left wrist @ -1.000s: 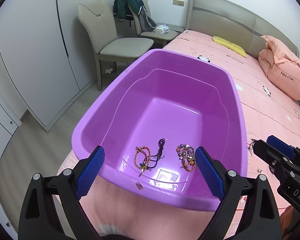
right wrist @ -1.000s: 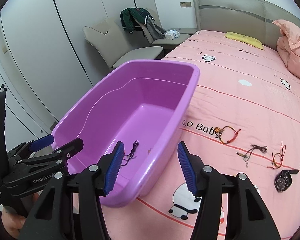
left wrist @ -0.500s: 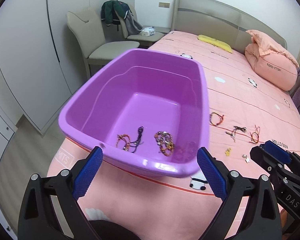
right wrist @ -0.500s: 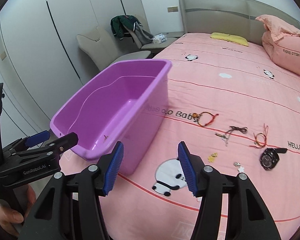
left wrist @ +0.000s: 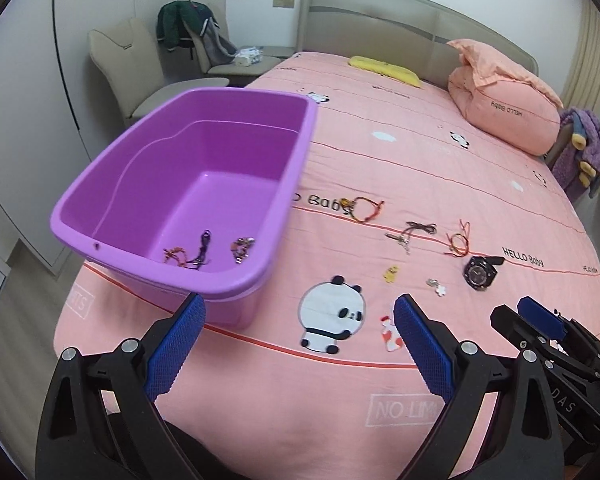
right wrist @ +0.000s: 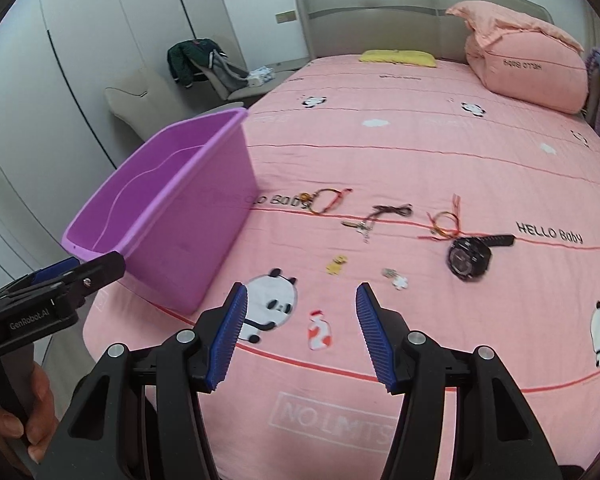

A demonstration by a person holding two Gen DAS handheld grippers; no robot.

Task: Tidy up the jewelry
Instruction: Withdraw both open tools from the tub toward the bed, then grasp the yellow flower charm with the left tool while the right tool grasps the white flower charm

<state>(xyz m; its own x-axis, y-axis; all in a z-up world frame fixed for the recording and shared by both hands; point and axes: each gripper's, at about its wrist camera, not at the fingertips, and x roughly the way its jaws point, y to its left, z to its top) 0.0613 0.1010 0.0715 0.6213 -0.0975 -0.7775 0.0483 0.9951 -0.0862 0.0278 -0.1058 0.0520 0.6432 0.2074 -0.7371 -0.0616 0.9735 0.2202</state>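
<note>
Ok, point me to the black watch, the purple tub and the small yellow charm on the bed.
black watch (right wrist: 469, 259): right wrist view, on its round face.
purple tub (left wrist: 236, 285): left wrist view, on the near rim.
yellow charm (right wrist: 337, 265): right wrist view, on its middle.

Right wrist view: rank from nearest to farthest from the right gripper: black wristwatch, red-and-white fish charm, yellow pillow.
1. Red-and-white fish charm, on the pink sheet just ahead of the right gripper.
2. Black wristwatch, farther out on the right.
3. Yellow pillow, by the headboard.
</note>
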